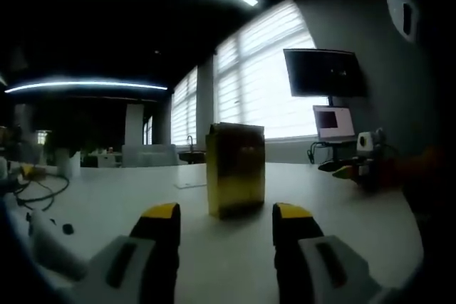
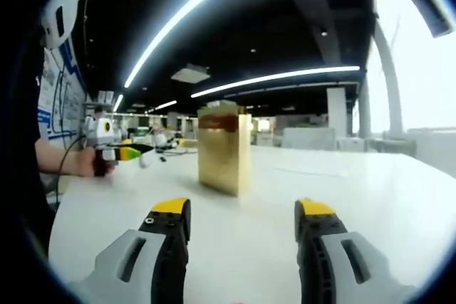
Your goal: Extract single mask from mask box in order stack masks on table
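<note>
I am holding both the left gripper and the right gripper spread apart, facing the upright golden cardboard mask box standing far on the white table, because no mask is taken out yet.

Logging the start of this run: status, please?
Left gripper open, empty. Right gripper open, empty. Gold mask box upright on white table, untouched, ahead of both. Path clear.

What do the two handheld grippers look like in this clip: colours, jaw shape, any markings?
Both match. The left gripper and the right gripper each have two blocky black jaws capped with yellow tips, set on light grey housings that each carry a dark recessed slot. No lettering is legible and no cables show on them.
</note>
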Demonstrator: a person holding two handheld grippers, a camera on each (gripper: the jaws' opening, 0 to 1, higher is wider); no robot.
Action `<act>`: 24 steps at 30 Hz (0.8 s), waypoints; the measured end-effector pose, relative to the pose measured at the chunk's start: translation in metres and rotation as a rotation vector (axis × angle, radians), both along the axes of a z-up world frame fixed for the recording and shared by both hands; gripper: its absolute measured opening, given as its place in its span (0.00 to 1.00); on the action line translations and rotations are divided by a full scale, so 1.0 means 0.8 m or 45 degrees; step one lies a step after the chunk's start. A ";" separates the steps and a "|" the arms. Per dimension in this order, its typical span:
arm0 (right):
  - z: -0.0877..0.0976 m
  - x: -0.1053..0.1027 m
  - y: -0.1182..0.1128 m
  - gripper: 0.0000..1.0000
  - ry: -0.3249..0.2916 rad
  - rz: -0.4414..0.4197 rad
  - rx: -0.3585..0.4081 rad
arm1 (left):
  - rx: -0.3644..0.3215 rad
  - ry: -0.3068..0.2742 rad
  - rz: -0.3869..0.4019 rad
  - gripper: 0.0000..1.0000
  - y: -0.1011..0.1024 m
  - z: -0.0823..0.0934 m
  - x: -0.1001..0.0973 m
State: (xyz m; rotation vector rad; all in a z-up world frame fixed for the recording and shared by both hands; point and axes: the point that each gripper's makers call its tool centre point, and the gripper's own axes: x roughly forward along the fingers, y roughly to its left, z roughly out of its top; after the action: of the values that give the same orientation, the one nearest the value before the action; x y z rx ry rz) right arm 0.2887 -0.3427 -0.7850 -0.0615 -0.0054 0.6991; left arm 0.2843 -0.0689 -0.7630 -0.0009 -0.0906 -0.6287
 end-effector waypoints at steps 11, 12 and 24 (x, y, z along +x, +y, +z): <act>0.001 0.002 -0.003 0.55 0.011 -0.016 0.013 | -0.008 0.030 -0.006 0.53 -0.001 -0.003 0.001; 0.001 0.003 -0.005 0.55 0.008 -0.022 0.017 | -0.015 0.034 -0.007 0.53 -0.001 -0.003 0.002; 0.003 0.005 -0.014 0.55 0.002 -0.034 0.042 | -0.010 0.068 -0.032 0.59 -0.007 0.000 0.009</act>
State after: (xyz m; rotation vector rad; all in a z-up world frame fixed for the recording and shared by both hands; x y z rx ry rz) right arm 0.2929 -0.3536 -0.7824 -0.0292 -0.0145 0.6725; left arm 0.2919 -0.0749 -0.7632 -0.0266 -0.0416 -0.6533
